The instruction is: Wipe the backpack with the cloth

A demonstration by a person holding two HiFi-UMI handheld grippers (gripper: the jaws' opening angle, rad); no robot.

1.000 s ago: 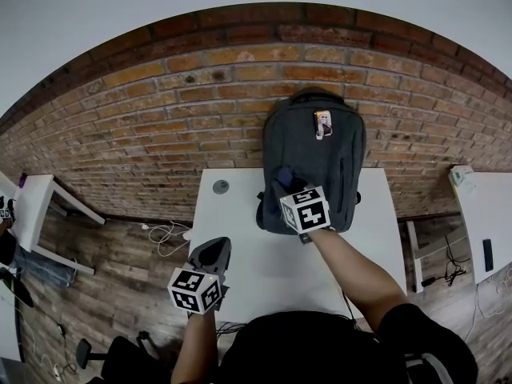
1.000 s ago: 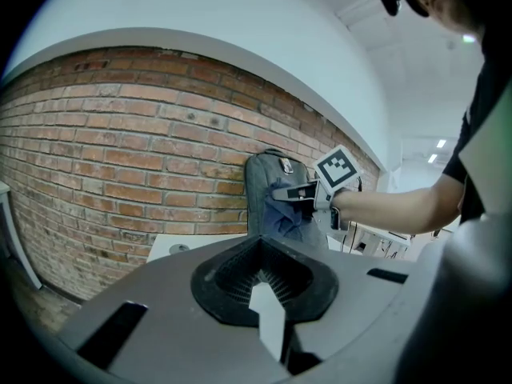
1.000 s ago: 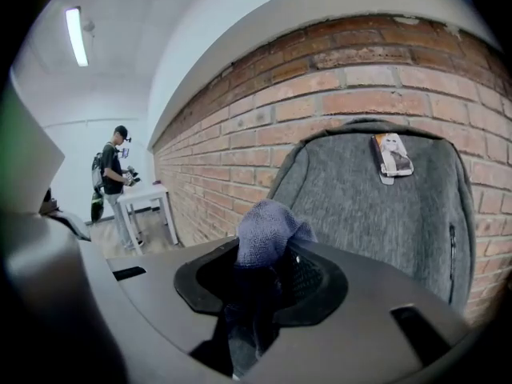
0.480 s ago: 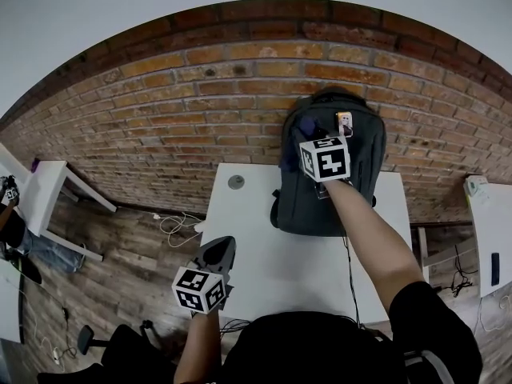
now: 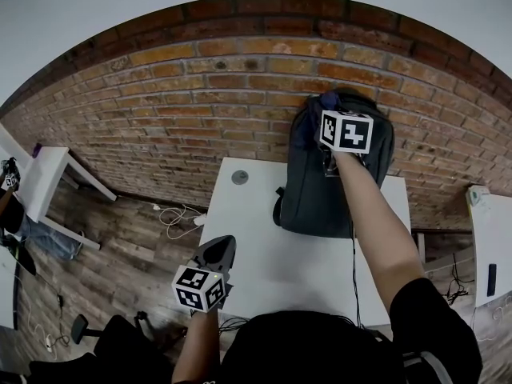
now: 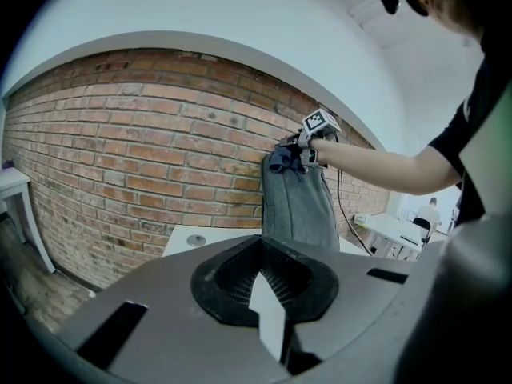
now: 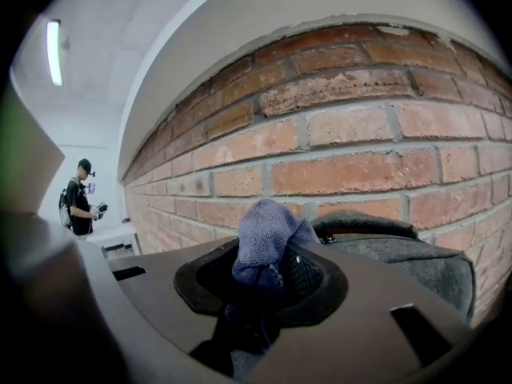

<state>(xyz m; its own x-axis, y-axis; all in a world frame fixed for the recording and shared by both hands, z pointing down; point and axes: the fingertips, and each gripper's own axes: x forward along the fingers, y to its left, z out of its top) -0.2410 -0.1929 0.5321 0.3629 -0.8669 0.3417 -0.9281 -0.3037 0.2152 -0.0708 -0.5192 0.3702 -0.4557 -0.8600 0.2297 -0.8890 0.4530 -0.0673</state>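
A dark grey backpack stands upright on the white table, leaning against the brick wall. It also shows in the left gripper view, backpack, and its top in the right gripper view, backpack. My right gripper is up at the backpack's top left, shut on a blue-purple cloth. The cloth hangs against the bag's upper left side. My left gripper hovers at the table's front left corner, jaws shut with nothing in them.
A small round grey disc lies on the table's far left. White side tables stand at left and right. Cables lie on the wooden floor. A person stands far off to the left.
My right gripper has risen with the cloth from the backpack's lower front up to its top left edge. The left gripper has stayed where it was.
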